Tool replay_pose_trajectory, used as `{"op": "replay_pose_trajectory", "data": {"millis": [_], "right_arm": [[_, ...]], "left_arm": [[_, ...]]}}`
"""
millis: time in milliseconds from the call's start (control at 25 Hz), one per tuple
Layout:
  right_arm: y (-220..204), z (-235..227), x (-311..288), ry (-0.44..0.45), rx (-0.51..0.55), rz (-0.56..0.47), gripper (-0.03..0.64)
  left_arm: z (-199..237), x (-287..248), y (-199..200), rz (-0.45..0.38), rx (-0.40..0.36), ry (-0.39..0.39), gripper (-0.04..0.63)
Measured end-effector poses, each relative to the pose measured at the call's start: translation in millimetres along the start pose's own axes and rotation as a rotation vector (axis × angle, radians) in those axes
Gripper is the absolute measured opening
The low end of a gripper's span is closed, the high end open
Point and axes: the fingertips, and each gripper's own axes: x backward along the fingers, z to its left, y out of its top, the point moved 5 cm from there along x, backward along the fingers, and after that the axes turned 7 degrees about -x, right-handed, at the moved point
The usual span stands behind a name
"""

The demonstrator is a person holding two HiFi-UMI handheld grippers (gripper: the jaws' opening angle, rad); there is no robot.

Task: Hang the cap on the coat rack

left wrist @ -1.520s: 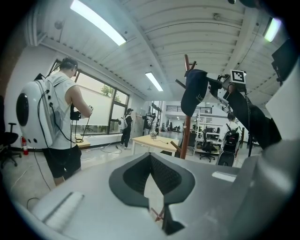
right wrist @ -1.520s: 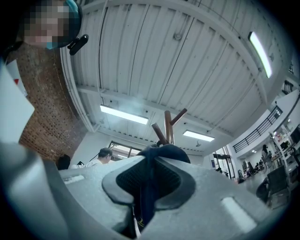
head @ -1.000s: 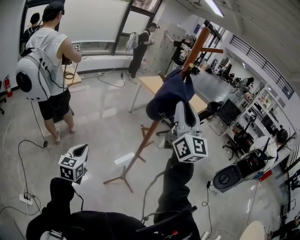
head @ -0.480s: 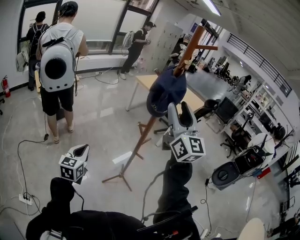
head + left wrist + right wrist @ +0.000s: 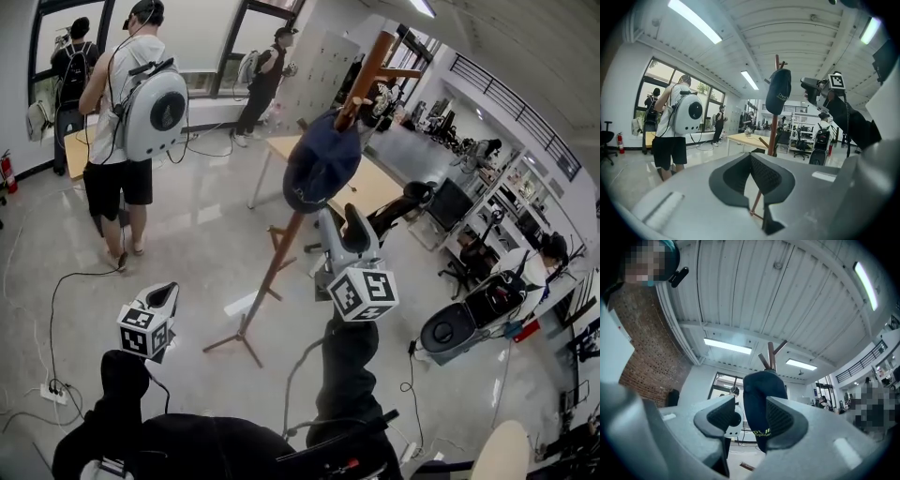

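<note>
While the right arm (image 5: pixel 347 370) reaches up beside the wooden coat rack (image 5: pixel 271 277), the right gripper (image 5: pixel 339 217) tilts upward just below the cap (image 5: pixel 322 164), its jaws just opening wide with nothing between them. One navy cap with small lettering hangs high on the rack. Second of two grippers, the left gripper (image 5: pixel 163 294) sits low, left of the rack's foot, jaws together, empty.
</note>
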Motion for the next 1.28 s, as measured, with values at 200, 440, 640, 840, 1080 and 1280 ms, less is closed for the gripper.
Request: {"op": "replay_pose_trajectory", "data": {"millis": [200, 440, 640, 840, 1080, 1280], "right_arm": [[-13.1, 2.9, 26.7, 0.012, -0.016, 0.042, 0.178], [-35.4, 6.8, 65.5, -0.016, -0.055, 0.091, 0.133], [-57.2, 10.5, 94.7, -0.027, -0.093, 0.138, 0.099], [-74.5, 11.6, 126.4, -0.044, -0.131, 0.177, 0.067], [-82.7, 15.7, 166.2, -0.049, -0.162, 0.208, 0.035], [-87.1, 14.6, 198.0, -0.054, -0.179, 0.221, 0.015]], "left_arm": [[-25.7, 5.6, -1.6, -0.003, -0.003, -0.016, 0.002], [-48.9, 17.2, -2.5, -0.004, -0.013, -0.037, 0.002], [-67.3, 24.0, 1.8, -0.015, -0.018, -0.042, 0.002], [-84.1, 33.7, 5.0, -0.021, -0.027, -0.042, 0.002], [-108.1, 48.0, 4.5, -0.025, -0.033, -0.04, 0.002], [-129.4, 56.4, 1.7, -0.035, -0.037, -0.045, 0.002]]}}
